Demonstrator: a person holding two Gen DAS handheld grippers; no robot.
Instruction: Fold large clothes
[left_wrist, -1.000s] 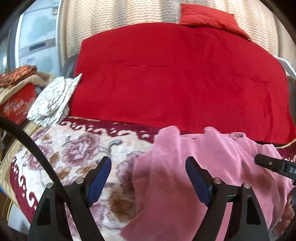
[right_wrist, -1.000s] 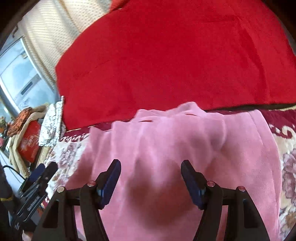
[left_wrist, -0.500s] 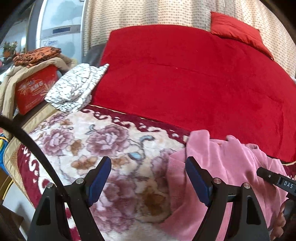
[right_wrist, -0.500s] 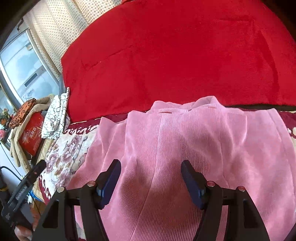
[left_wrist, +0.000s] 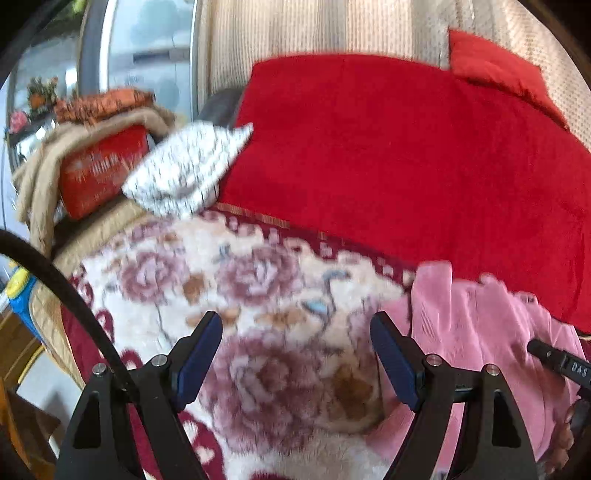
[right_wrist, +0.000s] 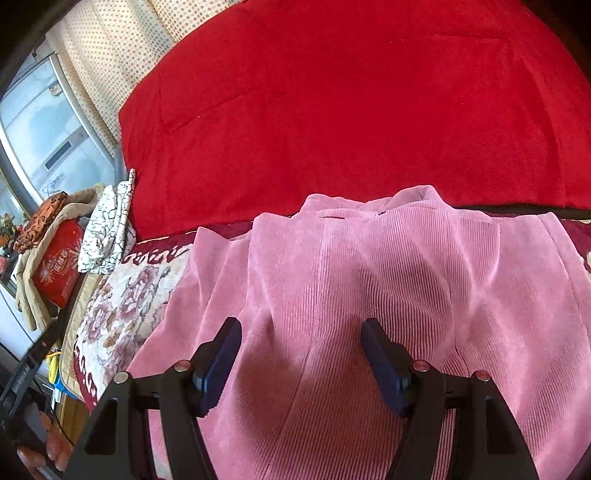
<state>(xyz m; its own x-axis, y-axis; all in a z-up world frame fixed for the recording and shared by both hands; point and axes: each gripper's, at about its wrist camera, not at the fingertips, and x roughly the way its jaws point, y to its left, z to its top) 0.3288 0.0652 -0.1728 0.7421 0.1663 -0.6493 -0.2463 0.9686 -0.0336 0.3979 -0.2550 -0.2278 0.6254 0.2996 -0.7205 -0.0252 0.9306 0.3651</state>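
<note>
One pink garment (right_wrist: 369, 288) lies on the floral blanket (left_wrist: 229, 295); one patterned folded cloth (left_wrist: 184, 170) sits apart; left gripper (left_wrist: 297, 354) and right gripper (right_wrist: 301, 354) jaws released.

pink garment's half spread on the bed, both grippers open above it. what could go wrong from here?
1. The left gripper hangs over the floral blanket, left of the pink corduroy garment; closing here would likely pinch blanket pile, not garment.
2. The right gripper sits over mid-panel cloth with soft ridges; a grab there may bunch layers and fold crooked.
3. The garment's collar end meets the red blanket; a pull could drag it askew.
</note>
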